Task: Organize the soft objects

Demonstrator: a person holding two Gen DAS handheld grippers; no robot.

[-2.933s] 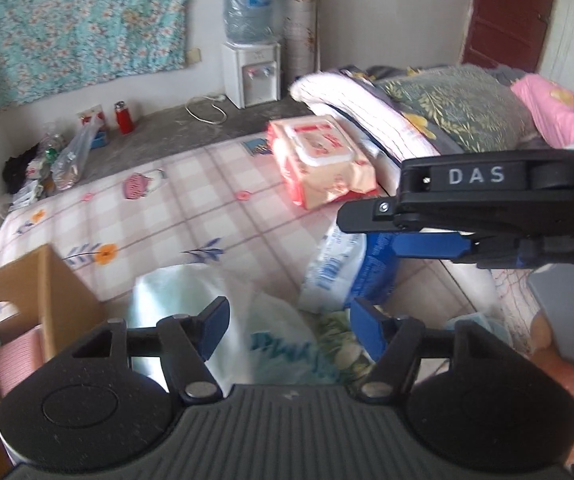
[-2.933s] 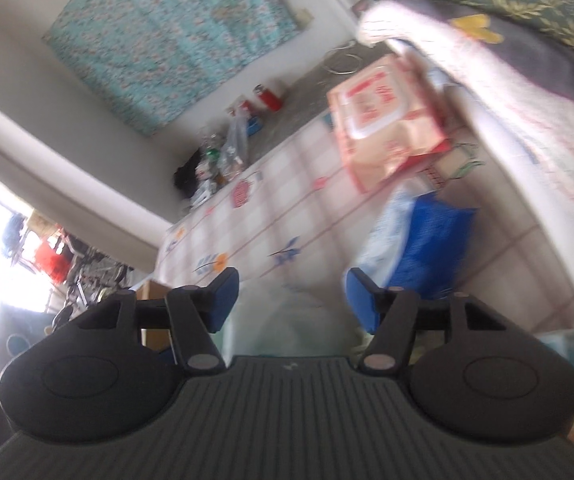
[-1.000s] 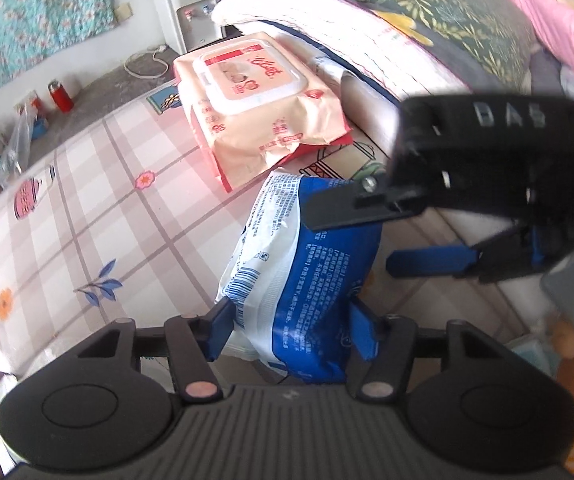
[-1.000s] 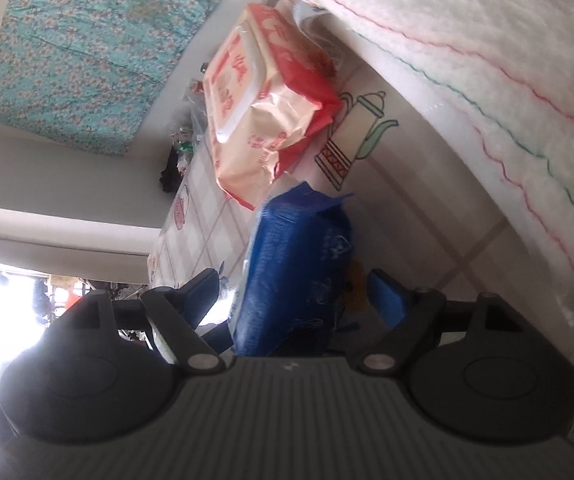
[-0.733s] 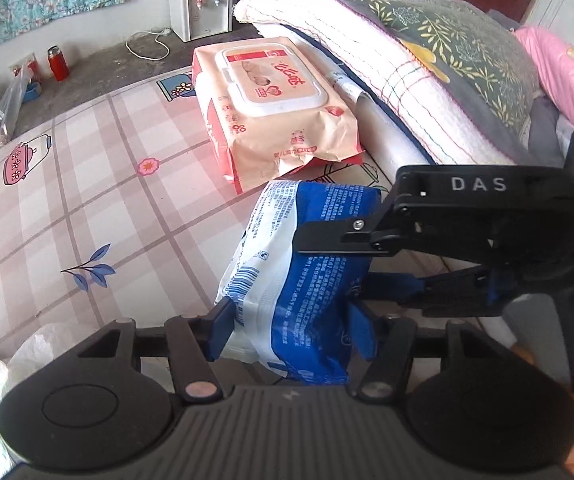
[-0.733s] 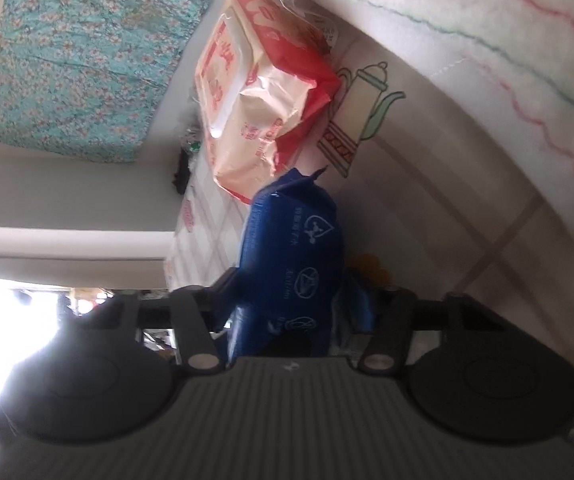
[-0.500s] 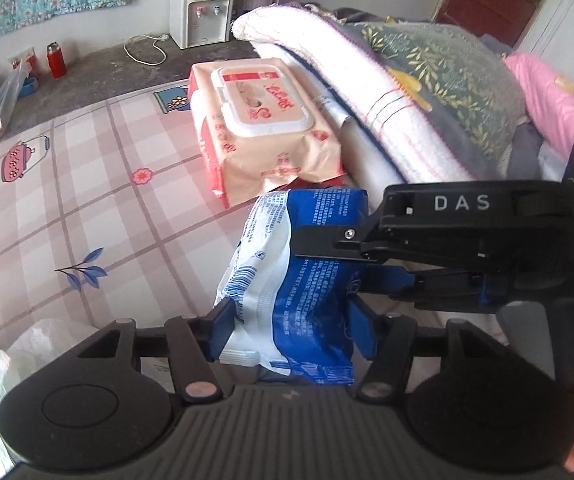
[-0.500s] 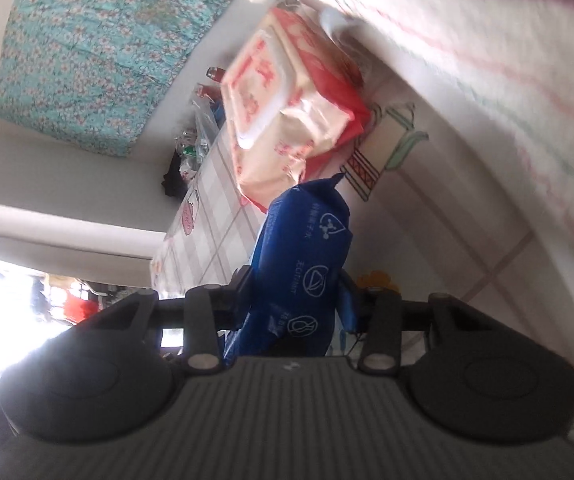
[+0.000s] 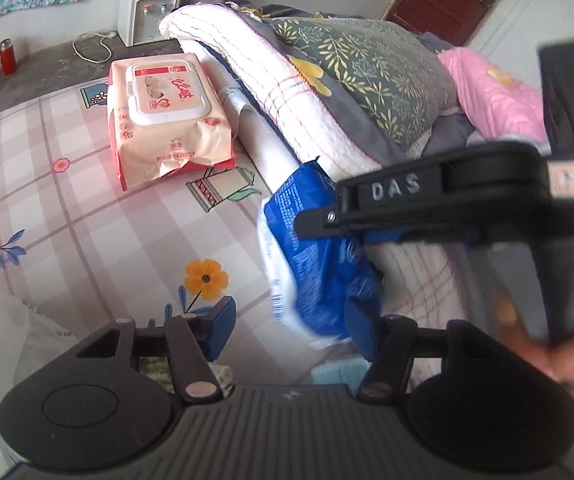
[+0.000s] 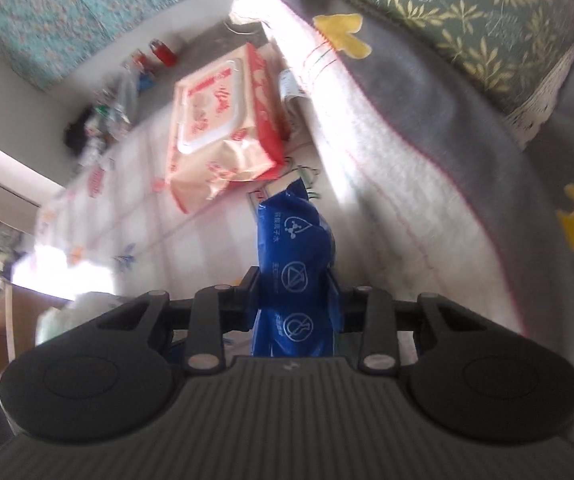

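A blue and white soft pack (image 9: 311,248) hangs above the checked floral mat (image 9: 87,220), beside the folded bedding. My right gripper (image 10: 293,292) is closing its jaws on the blue pack (image 10: 291,264), and both pads press its sides. In the left wrist view the right gripper (image 9: 351,232) shows side-on, clamped on the pack's top. My left gripper (image 9: 289,320) stands open. The pack's lower end hangs by its right finger and clear of its left finger. A pink wet-wipes pack (image 9: 163,112) lies flat on the mat further back.
Folded blankets and pillows (image 9: 327,92) run along the right. A white plastic bag (image 9: 7,340) lies at the near left, with a cardboard box (image 10: 3,312) behind it. A water dispenser (image 9: 147,8) stands at the far wall. A hand (image 9: 559,352) holds the right gripper.
The right gripper shut on the blue pack and lifted it. The pack came out from between the left gripper's pads and now hangs to the right. Both grippers rose.
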